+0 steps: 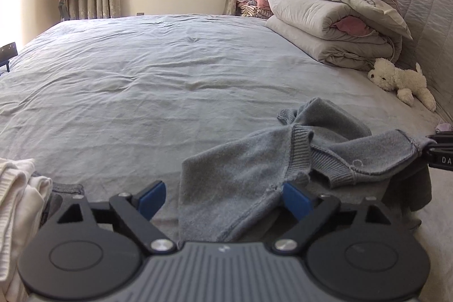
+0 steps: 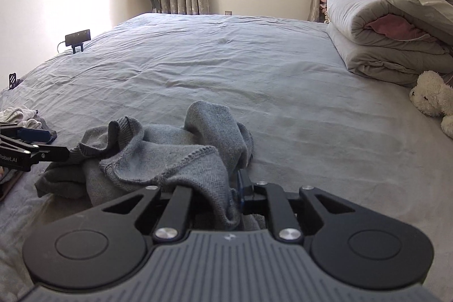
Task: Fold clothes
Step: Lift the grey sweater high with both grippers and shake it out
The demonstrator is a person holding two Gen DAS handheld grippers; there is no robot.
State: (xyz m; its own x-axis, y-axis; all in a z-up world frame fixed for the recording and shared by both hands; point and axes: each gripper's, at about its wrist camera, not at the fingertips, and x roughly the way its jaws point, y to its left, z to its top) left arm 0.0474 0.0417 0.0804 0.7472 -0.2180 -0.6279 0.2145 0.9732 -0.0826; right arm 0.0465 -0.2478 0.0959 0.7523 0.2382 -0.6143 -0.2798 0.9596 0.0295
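Spread wide, the left gripper [image 1: 223, 198] stood with its blue pads [image 1: 294, 200] apart; grey knit lay loosely between them, unclamped. At three o'clock, the right gripper [image 2: 230, 190] was pinched on a hem of the same grey sweater [image 2: 158, 157], lifting that edge. Remaining fabric lay crumpled on the bed sheet [image 1: 141, 81], near its front edge. Judged soft, light and limp, the garment would sag and drape; seams or ribbed cuffs [image 1: 301, 149] offer the firmest hold. White clothes [image 1: 17, 188] lay at nine o'clock.
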